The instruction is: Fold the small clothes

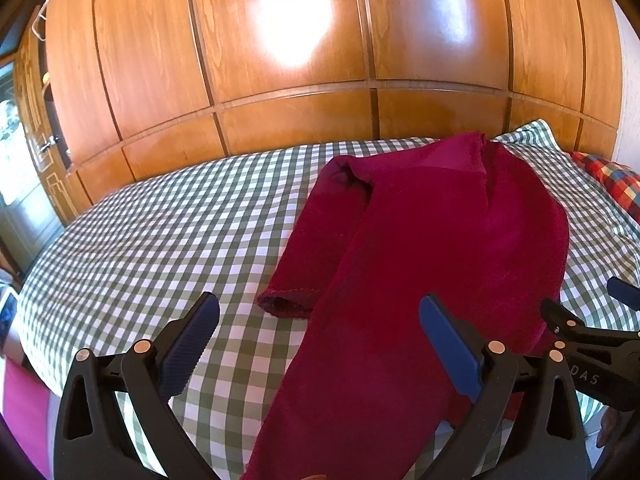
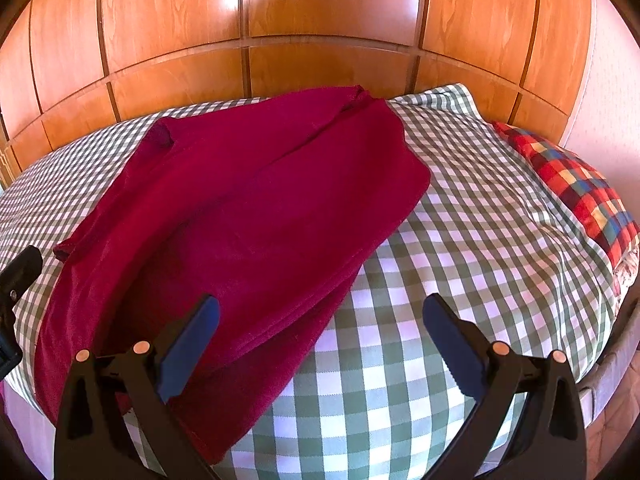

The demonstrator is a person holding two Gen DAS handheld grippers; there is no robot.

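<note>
A dark red long-sleeved top [image 1: 432,240] [image 2: 248,208] lies on the green-and-white checked bed [image 1: 160,240] [image 2: 460,240]. Its right side is folded over the body; its left sleeve [image 1: 312,240] lies straight beside the body, cuff toward me. My left gripper [image 1: 320,336] hangs open above the near hem, nothing between its blue pads. My right gripper [image 2: 320,332] is open too, over the folded right edge of the top near the hem. The right gripper's black frame [image 1: 592,340] shows at the right of the left wrist view.
A wooden panelled wardrobe wall [image 1: 320,60] [image 2: 320,20] runs behind the bed. A red, blue and yellow checked pillow [image 2: 576,188] [image 1: 612,184] lies at the right end. The bed's left half is bare checked cover. The near bed edge lies just under the grippers.
</note>
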